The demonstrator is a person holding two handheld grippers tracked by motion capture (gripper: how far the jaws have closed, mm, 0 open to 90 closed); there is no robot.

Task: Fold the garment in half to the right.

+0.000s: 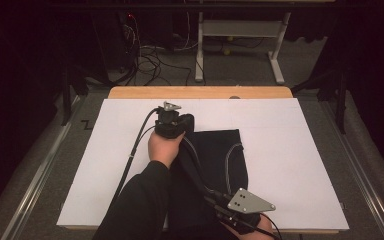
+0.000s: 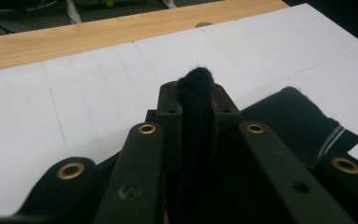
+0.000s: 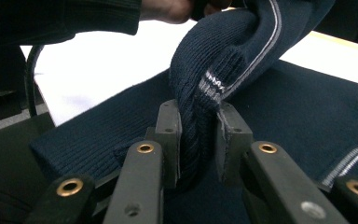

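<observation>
High view first: a white sheet point(image 1: 290, 165) covers most of a pale wooden table point(image 1: 200, 92), whose bare far edge shows as a strip beyond the sheet. Faint grid lines cross the sheet in the left gripper view. Grey carpet lies on the floor around the table, with a metal rail point(image 1: 40, 175) running along the left side. Behind the table the room is dark; a tangle of cables point(image 1: 150, 62) lies on the floor, and a light grey desk frame point(image 1: 240, 35) stands farther back.

A dark blue knitted sweater point(image 1: 220, 155) with thin pale stripes lies on the sheet, near the middle and toward the person's side. The left gripper point(image 1: 172, 120) sits at the sweater's far left corner, its jaws pinched tight on a fold of the fabric point(image 2: 196, 107). The right gripper point(image 1: 232, 212) is at the near edge of the sheet, its jaws clamped on a ribbed, striped bunch of the same sweater point(image 3: 200, 116). A dark sleeve point(image 1: 140, 200) crosses the sweater's near left part and hides it.
</observation>
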